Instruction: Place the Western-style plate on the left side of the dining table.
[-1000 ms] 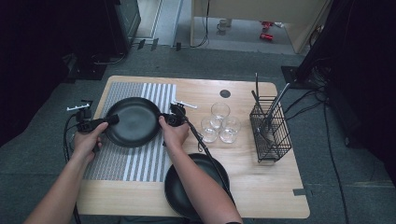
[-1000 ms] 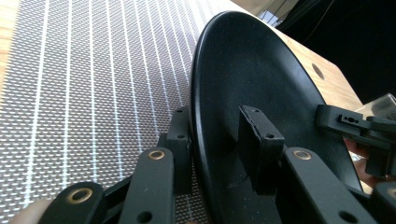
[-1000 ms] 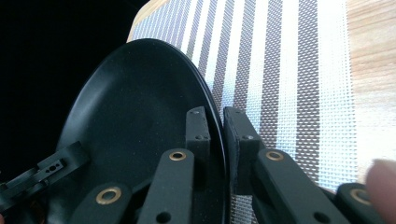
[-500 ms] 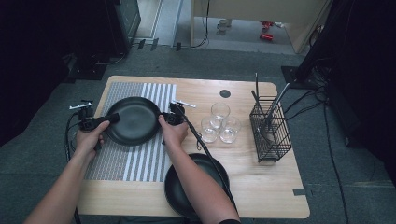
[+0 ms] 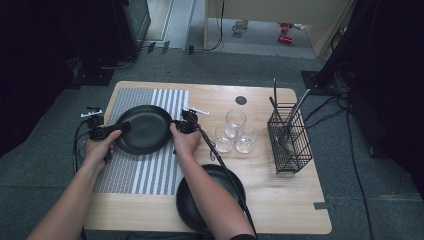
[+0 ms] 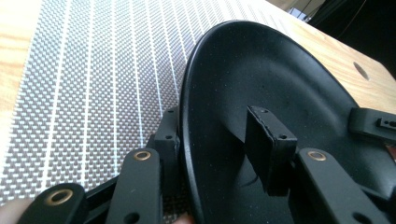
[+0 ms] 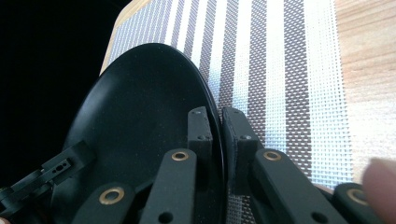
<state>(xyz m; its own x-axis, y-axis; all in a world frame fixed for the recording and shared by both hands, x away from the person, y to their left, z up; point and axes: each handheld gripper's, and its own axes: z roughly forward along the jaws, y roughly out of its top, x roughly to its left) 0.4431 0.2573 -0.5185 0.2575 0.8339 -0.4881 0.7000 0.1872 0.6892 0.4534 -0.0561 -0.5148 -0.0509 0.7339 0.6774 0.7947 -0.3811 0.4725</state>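
While the black plate (image 5: 144, 129) lies on the striped mat (image 5: 145, 170), the right gripper (image 7: 215, 135) pinches its right rim, the left gripper (image 6: 217, 149) has just been opening, jaws loosely straddling the left rim, glasses (image 5: 235, 132) well apart.

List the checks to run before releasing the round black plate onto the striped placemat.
1. Right tongs clamped on the round black plate rim: ok.
2. Left tongs gripping: not ok. The jaws have just been opening; the rim is between them, with the inner pad off the plate.
3. Plate over the grey-and-white striped woven placemat: ok.
4. Plate resting flat on the placemat: cannot tell.
5. Three clear drinking glasses apart from the plate: ok.
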